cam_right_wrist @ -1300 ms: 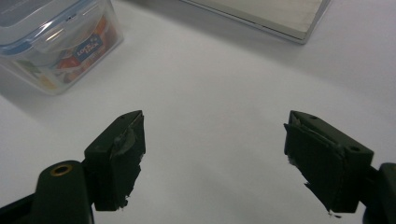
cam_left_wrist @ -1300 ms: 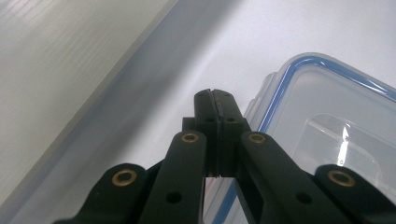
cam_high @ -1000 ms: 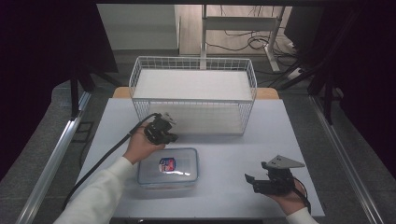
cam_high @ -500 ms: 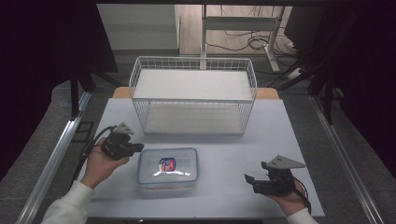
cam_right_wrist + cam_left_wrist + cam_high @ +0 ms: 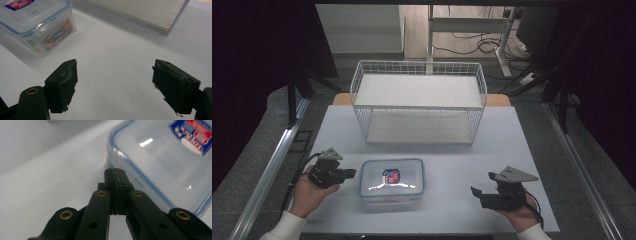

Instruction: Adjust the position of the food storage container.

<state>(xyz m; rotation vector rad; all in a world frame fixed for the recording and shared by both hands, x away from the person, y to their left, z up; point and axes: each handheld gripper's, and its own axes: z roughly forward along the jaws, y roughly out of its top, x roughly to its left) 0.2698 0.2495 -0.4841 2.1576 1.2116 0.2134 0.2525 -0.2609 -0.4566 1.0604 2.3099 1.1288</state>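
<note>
The left gripper (image 5: 115,173) had its jaws pressed together on nothing, tips just beside the near-left edge of the clear plastic food container (image 5: 162,160) — whether they touched it could not be told. The right gripper (image 5: 113,87) held its jaws wide apart over bare table, well to the right of the container. The container sat near the front of the white table (image 5: 532,150), its lid clipped on with a blue seal; the lid carried a red-and-blue label, its writing too blurred to read. A smaller side sticker was equally unreadable. Farther back stood a white wire basket (image 5: 419,105).
</note>
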